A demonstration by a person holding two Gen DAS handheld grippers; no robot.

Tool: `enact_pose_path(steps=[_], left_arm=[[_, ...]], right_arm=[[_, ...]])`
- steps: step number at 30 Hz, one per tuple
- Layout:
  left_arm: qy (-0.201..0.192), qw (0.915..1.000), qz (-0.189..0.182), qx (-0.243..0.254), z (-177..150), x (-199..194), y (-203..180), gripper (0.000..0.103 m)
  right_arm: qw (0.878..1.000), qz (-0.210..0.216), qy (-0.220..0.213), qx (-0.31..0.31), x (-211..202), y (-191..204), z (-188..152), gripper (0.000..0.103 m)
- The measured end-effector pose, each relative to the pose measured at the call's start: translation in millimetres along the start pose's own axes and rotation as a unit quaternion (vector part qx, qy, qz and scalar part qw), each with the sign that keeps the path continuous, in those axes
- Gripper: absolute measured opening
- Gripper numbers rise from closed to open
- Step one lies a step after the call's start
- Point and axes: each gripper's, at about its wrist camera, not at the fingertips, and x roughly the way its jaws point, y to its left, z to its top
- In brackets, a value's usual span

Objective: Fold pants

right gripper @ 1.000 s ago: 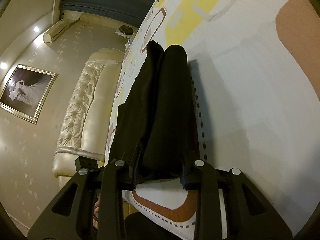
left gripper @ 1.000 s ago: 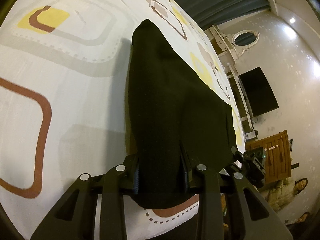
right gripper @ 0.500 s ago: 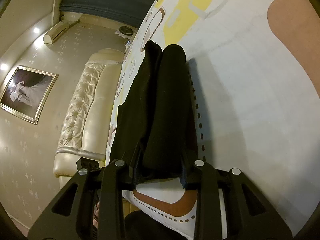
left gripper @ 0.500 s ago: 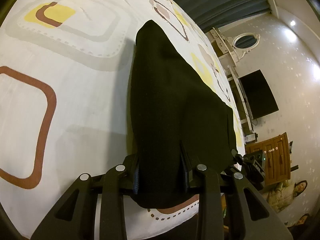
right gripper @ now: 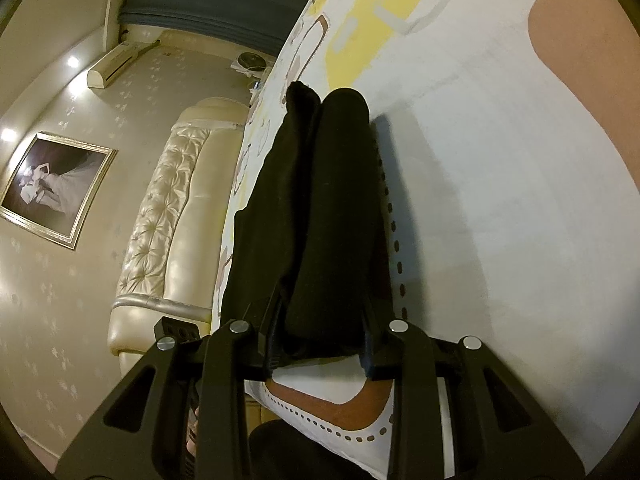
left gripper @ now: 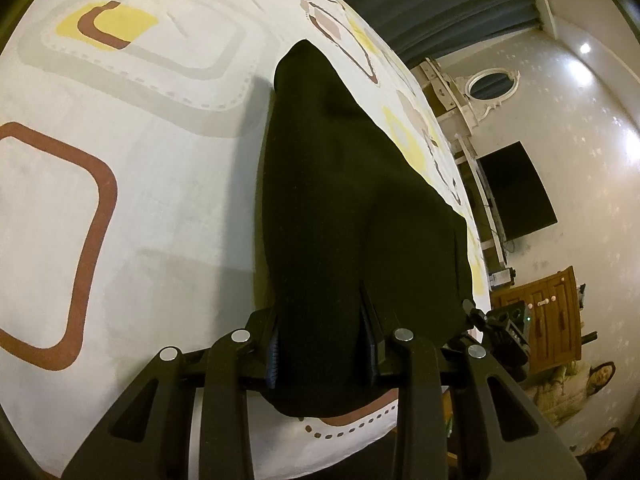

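The black pants [left gripper: 340, 208] lie lengthwise on the bed's patterned sheet [left gripper: 120, 128], stretching away from me. My left gripper [left gripper: 322, 344] is shut on the near end of the pants, with fabric bunched between its fingers. In the right wrist view the pants [right gripper: 320, 208] show as two long folds side by side. My right gripper [right gripper: 320, 344] is shut on the near end of the right fold, close to the bed's near edge. The other gripper [left gripper: 500, 320] shows at the pants' right corner in the left wrist view.
The sheet [right gripper: 500, 160] spreads wide beyond and beside the pants. A padded cream headboard [right gripper: 168, 216] stands to the left of the bed. A wall television [left gripper: 516, 192], a white dresser with an oval mirror [left gripper: 492, 84] and a wooden cabinet [left gripper: 548, 316] stand to the right.
Both grippers keep their hold on the pants. The view has crept slightly forward over the bed; the pants' shape is nearly unchanged.
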Motion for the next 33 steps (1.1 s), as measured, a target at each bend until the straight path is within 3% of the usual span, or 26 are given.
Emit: enact_pose_path(steps=[30, 33], left_arm=[[-0.017, 0.9994, 0.0, 0.029, -8.7, -0.5, 6.6, 0.036], [-0.017, 0.9994, -0.006, 0.029, -9.1, -0.8, 7.2, 0.042]], right_arm=[[1.0, 0.002, 0.0, 0.002, 2.3, -11.1, -4.5, 0.03], [1.0, 0.006, -0.001, 0.006, 2.6, -12.4, -4.1, 0.031]])
